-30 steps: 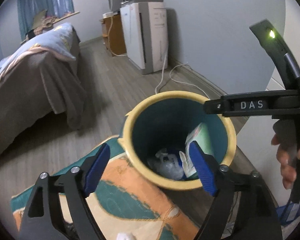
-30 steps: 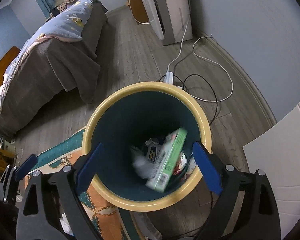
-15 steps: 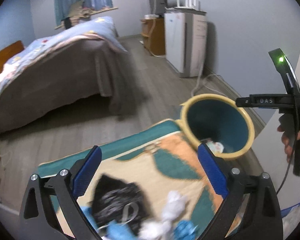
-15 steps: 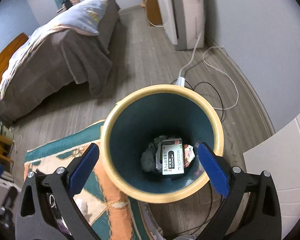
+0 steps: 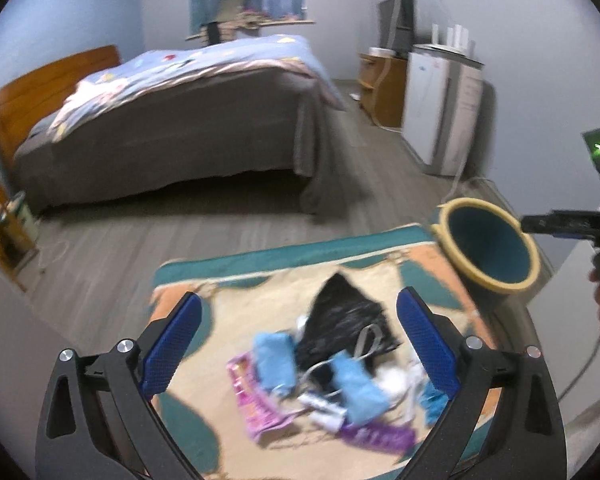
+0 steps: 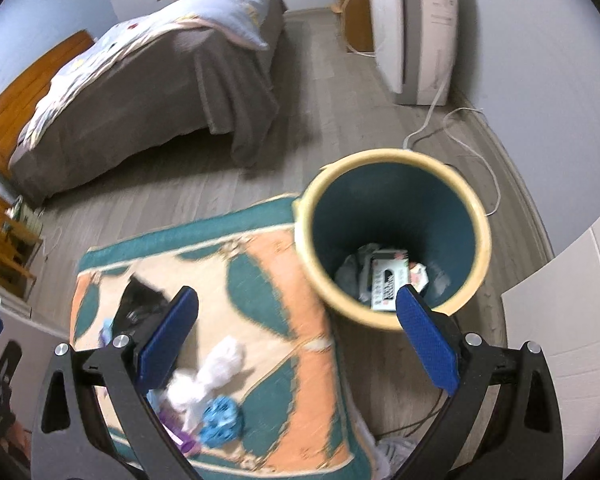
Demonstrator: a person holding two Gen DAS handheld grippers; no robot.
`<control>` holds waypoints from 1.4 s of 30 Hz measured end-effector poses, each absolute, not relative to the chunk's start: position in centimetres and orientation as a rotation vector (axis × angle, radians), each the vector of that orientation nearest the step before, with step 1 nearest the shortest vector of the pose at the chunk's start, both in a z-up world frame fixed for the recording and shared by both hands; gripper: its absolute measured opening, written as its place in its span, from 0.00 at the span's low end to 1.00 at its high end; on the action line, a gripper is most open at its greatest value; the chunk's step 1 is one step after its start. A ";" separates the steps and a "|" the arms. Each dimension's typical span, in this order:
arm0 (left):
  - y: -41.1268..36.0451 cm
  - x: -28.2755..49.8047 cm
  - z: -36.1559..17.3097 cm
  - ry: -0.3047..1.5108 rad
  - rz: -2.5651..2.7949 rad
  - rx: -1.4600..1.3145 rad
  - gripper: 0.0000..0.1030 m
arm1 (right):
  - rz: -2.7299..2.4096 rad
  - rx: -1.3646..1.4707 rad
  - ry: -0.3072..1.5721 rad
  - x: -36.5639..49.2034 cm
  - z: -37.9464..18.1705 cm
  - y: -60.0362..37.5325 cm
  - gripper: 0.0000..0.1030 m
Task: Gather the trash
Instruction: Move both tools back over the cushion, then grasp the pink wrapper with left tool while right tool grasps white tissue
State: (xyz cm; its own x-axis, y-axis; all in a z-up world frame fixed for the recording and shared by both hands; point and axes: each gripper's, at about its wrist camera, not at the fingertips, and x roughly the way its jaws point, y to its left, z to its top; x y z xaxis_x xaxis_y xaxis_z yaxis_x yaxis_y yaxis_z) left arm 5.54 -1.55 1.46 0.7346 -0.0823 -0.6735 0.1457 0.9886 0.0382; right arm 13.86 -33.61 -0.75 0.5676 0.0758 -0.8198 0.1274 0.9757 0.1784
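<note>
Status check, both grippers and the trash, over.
Left gripper open, empty, above trash pile on rug. Right gripper open, empty, beside bin. Nothing blocking.

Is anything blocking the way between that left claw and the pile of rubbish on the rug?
Nothing visible does. The left gripper hangs open above the trash pile on the rug, with only air between its fingers and the litter. The bin stands off to the right at the rug's corner, its mouth uncovered.

The trash pile (image 5: 328, 376) on the rug (image 5: 260, 276) is being smeared by blur, its items left unidentifiable. The bin (image 6: 394, 236) contents are being partly hidden by its near wall; box lettering is unreadable.
</note>
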 end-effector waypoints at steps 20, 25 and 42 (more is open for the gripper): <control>7.0 6.7 -6.9 0.949 0.010 0.114 0.94 | -0.044 0.129 1.080 13.4 -4.8 -23.4 0.94; 7.1 7.7 -9.2 1.002 0.020 0.100 0.94 | -0.071 0.112 1.118 14.2 -6.7 -22.9 0.94; 5.1 10.1 -14.3 1.104 0.006 0.084 0.85 | -0.069 0.047 1.268 16.7 -13.0 -23.0 0.90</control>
State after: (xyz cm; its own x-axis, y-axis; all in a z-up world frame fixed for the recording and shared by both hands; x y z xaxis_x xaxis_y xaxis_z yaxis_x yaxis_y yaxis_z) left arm 10.10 5.07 -14.29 0.4504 0.0471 -0.8916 0.0370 0.9968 0.0713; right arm 16.66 -22.95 -12.97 0.2961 -0.0259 -0.9548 0.0783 0.9969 -0.0028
